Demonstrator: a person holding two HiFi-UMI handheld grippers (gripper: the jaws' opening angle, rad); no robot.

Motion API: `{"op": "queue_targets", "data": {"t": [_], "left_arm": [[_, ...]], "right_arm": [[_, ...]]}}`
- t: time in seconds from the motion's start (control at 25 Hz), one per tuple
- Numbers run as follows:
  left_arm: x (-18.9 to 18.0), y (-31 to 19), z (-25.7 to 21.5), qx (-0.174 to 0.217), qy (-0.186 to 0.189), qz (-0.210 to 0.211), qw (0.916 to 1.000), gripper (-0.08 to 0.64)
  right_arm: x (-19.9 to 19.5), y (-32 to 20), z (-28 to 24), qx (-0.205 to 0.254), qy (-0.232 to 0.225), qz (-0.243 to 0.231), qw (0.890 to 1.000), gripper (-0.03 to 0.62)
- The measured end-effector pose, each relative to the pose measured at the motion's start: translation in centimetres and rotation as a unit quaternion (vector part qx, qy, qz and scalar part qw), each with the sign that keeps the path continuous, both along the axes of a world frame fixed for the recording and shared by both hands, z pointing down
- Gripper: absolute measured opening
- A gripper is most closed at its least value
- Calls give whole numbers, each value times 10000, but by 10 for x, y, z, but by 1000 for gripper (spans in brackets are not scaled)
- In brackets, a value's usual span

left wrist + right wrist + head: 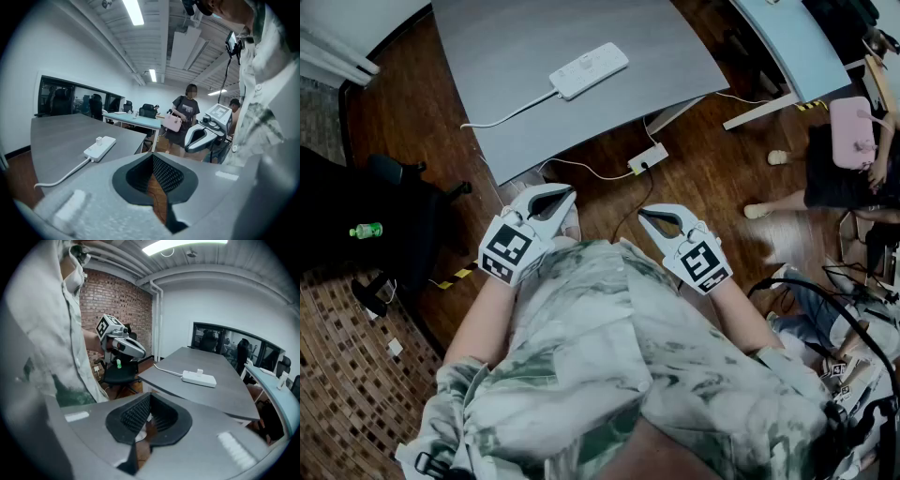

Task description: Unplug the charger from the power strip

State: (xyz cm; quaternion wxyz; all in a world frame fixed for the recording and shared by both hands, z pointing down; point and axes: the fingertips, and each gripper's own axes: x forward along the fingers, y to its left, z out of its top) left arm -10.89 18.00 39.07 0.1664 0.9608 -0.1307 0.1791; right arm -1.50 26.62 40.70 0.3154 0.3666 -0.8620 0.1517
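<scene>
A white power strip [589, 70] lies on the grey table [525, 103], its cord running off to the left. In the left gripper view the strip [100, 148] carries a small white charger [99, 140] standing upright; the right gripper view shows the same strip [199, 378] and charger [200, 372]. My left gripper [570, 194] and right gripper [643, 215] hang close to my body over the wood floor, short of the table's near edge. Both are shut with nothing between the pads [164, 173] [133, 416]. Each gripper sits well apart from the strip.
A second power strip [648, 158] lies on the floor under the table edge. A black office chair [394, 202] with a green bottle [366, 230] stands at the left. A person with a pink bag [851, 131] stands at the right near a light-blue table [787, 37].
</scene>
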Motion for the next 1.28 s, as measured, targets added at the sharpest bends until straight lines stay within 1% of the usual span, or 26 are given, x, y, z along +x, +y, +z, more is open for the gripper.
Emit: {"op": "queue_targets", "data": {"t": [0.12, 0.24, 0.36, 0.44, 0.52, 0.68, 0.76, 0.8, 0.84, 0.96, 1.08, 1.2, 1.28], "left_arm": [[10, -62, 8, 164, -184, 266, 9993, 5], [20, -107, 14, 221, -243, 251, 9991, 5], [25, -136, 23, 138, -284, 48, 9995, 5], [29, -157, 28, 80, -346, -122, 9993, 5], [38, -180, 34, 39, -427, -317, 9986, 5], [59, -220, 52, -89, -663, -673, 9955, 5], [66, -238, 65, -55, -903, -754, 9930, 7], [70, -246, 73, -56, -1032, -781, 9916, 64], [73, -253, 80, -77, -1148, -809, 9901, 94], [83, -274, 102, 1, -1482, -814, 9856, 123], [96, -290, 119, 115, -1795, -629, 9817, 149], [108, -301, 139, 146, -2126, -428, 9761, 155], [115, -307, 153, 135, -2305, -304, 9725, 155]], "right_arm": [[5, -73, 9, 321, 104, -116, 9994, 8], [11, -128, 20, 377, 164, -188, 9990, 8], [15, -174, 30, 387, 144, -334, 9986, 8], [19, -209, 36, 425, 103, -520, 9977, 8], [28, -245, 48, 463, 164, -760, 9959, 8], [48, -311, 81, 334, 382, -1139, 9922, 8], [53, -340, 101, 285, 469, -1338, 9895, 8], [54, -351, 112, 255, 519, -1436, 9879, 8], [54, -360, 122, 214, 562, -1519, 9866, 6], [48, -375, 146, 114, 624, -1741, 9827, 6], [38, -379, 160, 57, 624, -1935, 9791, 6], [34, -374, 170, -26, 504, -2042, 9776, 6], [34, -371, 172, 2, 402, -2114, 9766, 6]]}}
